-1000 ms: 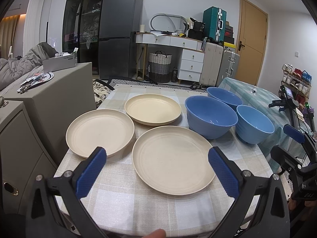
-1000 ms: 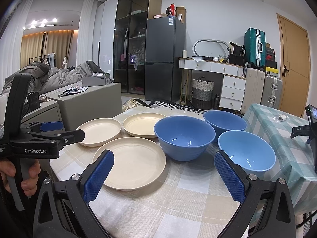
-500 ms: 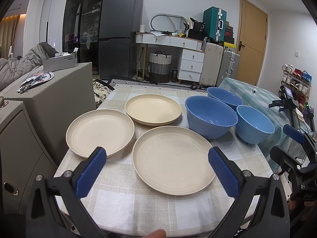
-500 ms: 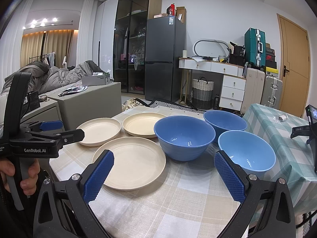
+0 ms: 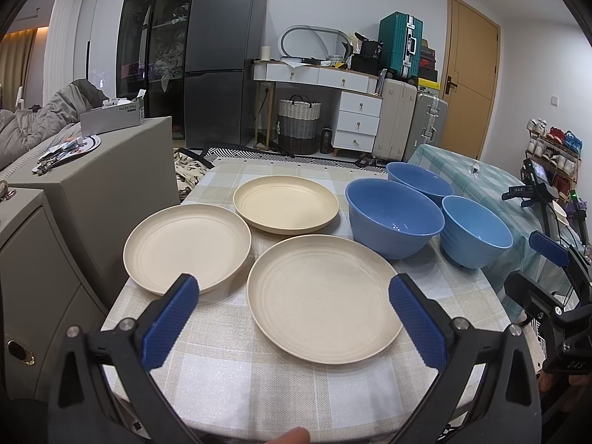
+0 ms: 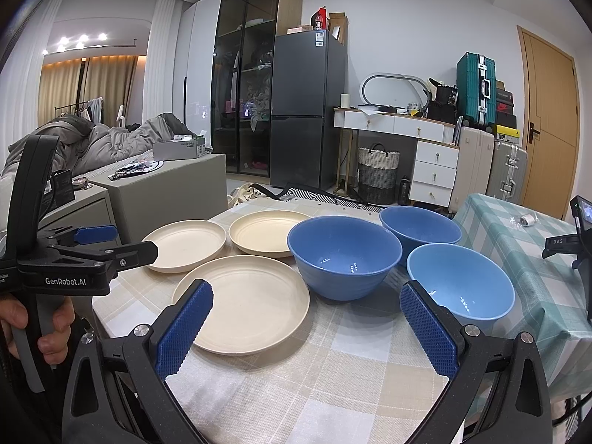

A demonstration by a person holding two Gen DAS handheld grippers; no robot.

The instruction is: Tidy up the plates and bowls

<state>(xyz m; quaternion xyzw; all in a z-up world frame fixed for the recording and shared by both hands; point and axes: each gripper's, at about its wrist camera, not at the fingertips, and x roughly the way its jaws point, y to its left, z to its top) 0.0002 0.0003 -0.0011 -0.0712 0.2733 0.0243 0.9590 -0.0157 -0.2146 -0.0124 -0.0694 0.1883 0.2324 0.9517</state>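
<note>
Three cream plates lie apart on the checked table: a near plate, a left plate and a far plate. Three blue bowls stand to their right: a large middle bowl, a far bowl and a lighter near-right bowl. My left gripper is open and empty, held above the table's near edge in front of the near plate. My right gripper is open and empty, between the near plate and the lighter bowl.
A grey cabinet stands against the table's left side. A second table with a green checked cloth adjoins on the right. A fridge, white drawers and suitcases stand at the far wall.
</note>
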